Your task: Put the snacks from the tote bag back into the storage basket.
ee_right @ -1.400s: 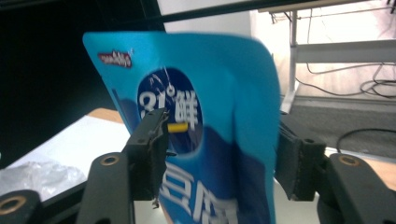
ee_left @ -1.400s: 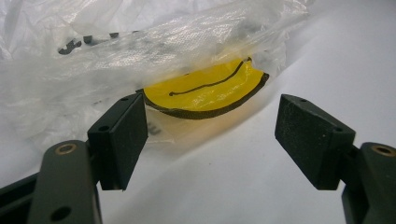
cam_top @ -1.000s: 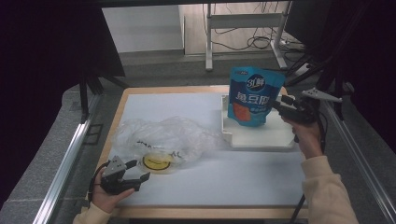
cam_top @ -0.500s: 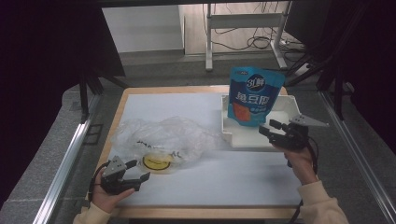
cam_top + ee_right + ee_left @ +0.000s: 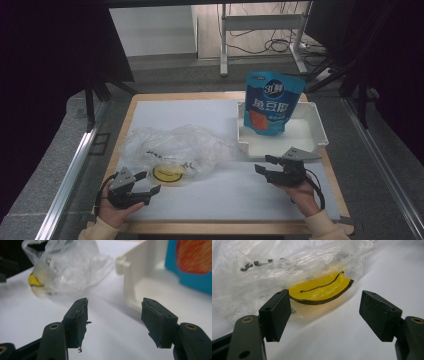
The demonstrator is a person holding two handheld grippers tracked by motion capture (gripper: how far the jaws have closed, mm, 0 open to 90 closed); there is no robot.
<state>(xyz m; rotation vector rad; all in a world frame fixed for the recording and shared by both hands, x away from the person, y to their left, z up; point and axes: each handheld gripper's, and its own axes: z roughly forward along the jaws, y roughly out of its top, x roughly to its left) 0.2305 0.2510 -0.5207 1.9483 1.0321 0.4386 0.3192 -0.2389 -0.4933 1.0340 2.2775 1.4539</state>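
With both tools gaping empty, left tool [image 5: 148, 190] near the clear bag [image 5: 175, 147], I figured that flimsy film could've slipped out.

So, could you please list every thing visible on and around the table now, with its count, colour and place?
Snack pouch: one, blue with an orange patch, standing upright in the tray.
Tray: one, white, far right part of the table.
Plastic bag: one, clear with black print, crumpled, centre-left.
Smiley disc: one, yellow with black lines, under the bag's near edge.
Table mat: one, white, covering the wooden table.
Metal stand: one, grey, on the floor beyond the table.
Left gripper: one, black, open, near left, facing the bag.
Right gripper: one, black, open, near right, in front of the tray.
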